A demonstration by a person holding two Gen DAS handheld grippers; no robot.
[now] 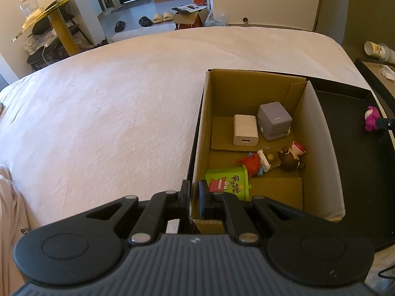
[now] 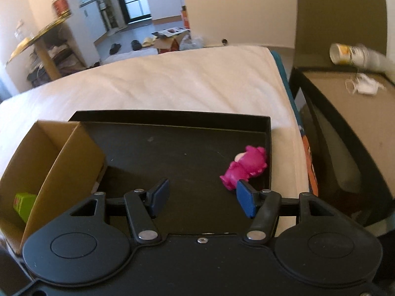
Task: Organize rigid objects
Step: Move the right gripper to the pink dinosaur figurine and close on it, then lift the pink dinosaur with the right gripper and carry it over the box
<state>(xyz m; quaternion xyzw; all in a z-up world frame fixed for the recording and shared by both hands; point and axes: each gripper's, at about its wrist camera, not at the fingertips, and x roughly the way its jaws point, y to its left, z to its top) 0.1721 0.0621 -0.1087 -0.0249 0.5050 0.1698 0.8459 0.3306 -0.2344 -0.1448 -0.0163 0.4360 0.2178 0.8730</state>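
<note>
Pink figurine (image 2: 244,167) is the last loose item, lying in the black tray (image 2: 172,148); charger, cube and other toys already sit in the cardboard box (image 1: 321,148). Left tongs (image 1: 193,197) are clamped on the box wall, right tongs (image 2: 202,197) are open and empty, just short of the figurine.

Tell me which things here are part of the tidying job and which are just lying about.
Part of the job: cardboard box, pink toy, black tray, white charger, grey cube, green toy box.
Lying about: slippers, paper cups, face mask.
</note>
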